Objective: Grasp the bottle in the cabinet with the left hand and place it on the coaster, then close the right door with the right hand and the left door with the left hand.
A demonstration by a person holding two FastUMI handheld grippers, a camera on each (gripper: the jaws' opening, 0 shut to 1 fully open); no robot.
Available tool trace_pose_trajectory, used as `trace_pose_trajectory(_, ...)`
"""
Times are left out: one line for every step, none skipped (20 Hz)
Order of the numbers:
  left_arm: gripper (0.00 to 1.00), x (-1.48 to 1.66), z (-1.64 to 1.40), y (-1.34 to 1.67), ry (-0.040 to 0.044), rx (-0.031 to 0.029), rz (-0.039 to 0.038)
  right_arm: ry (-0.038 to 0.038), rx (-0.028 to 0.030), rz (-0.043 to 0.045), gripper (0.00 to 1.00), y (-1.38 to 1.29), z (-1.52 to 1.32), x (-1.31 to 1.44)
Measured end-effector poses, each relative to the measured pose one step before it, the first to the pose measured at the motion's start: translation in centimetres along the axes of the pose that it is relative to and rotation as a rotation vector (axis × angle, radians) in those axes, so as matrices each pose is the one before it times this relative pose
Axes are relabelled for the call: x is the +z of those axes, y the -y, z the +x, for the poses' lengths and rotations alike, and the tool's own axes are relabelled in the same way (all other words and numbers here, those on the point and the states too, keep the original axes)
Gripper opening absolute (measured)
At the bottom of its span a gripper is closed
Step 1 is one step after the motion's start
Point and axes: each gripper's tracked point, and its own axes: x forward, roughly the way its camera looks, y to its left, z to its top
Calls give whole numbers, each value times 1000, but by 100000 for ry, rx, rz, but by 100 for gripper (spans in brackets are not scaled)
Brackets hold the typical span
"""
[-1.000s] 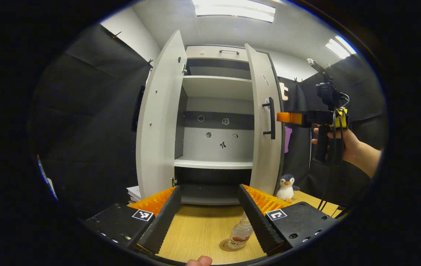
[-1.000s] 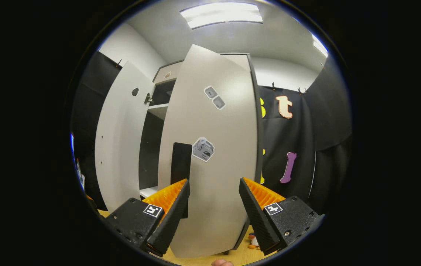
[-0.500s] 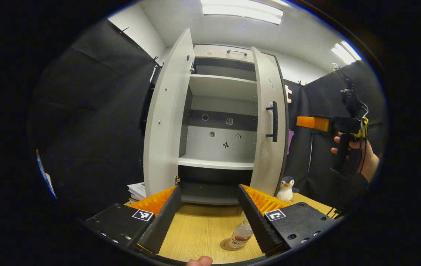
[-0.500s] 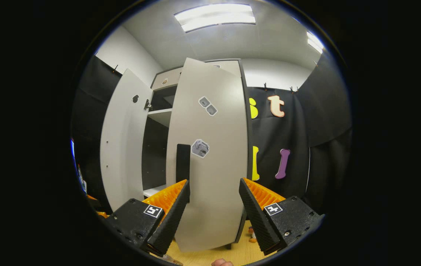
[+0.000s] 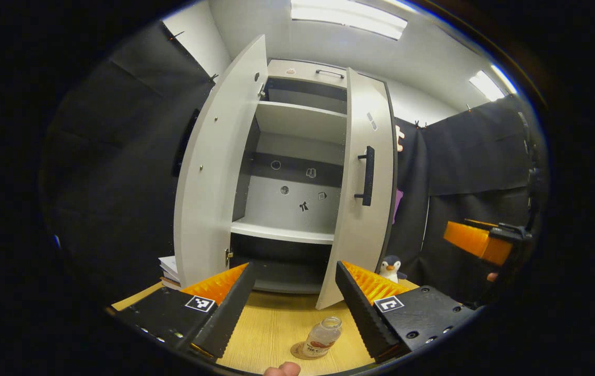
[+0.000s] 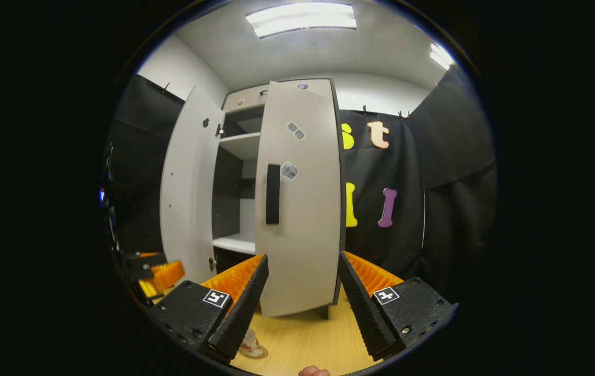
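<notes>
While the bottle (image 5: 321, 337) is already seen standing on the coaster (image 5: 297, 352) on the counter (image 5: 276, 329), just in front of the cabinet (image 5: 297, 156), the doors are judged to be what remains to be handled. The left tongs (image 5: 293, 308) are held apart above the counter, with nothing between them; the right tongs (image 6: 302, 303) are likewise spread and empty, and are aimed at the right door (image 6: 300, 198), from which they are set apart. That door is seen partly swung in, its dark bar handle (image 6: 273, 194) near the free edge. The left door (image 5: 214, 167) is seen wide open. Both doors are judged to be stiff, light panels swinging freely on hinges, so no grip is thought necessary: a flat push on the outer face, near the free edge and about handle height, is judged to give the best leverage. A gentle push is advised, since a slammed door could rebound. The bottle, small and clear, is judged light and easily toppled.
</notes>
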Motion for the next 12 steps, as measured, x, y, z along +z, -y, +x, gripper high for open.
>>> trace_pose_trajectory(90,-76,-59,57,-253,193,-453,-1236,-77,1149,82,-68,-657,-1079)
trace_pose_trajectory(95,-5,-263,34,130,381,-1245,-1051,981,1300,82,-352,-579,-895)
trace_pose_trajectory(99,0,-284,43,112,-223,-1888,-1048,1813,940,82,-499,-408,-802)
trace_pose_trajectory(95,85,-264,-189,-171,559,-1820,-1666,1706,563,82,-390,-370,-854)
trace_pose_trajectory(91,499,-338,-593,712,1927,-1356,-1263,1268,596,82,-61,-193,-505)
trace_pose_trajectory(95,955,-251,-914,1661,2396,-964,-775,858,687,82,-4,-169,-286)
trace_pose_trajectory(95,1402,-227,-1175,2108,3026,-676,-310,597,834,82,79,-130,-26)
trace_pose_trajectory(95,1443,-162,-1402,1386,3173,-384,169,677,810,82,51,-43,109)
trace_pose_trajectory(95,1373,43,-1962,851,4167,664,-276,77,528,82,177,-6,40)
trace_pose_trajectory(95,1324,310,-2200,1399,4733,765,-710,-115,335,82,266,209,-64)
trace_pose_trajectory(95,1419,262,-2250,2108,4662,74,-557,188,457,82,78,304,18)
trace_pose_trajectory(95,1578,462,-2153,2520,4501,-559,-493,249,552,82,-12,359,68)
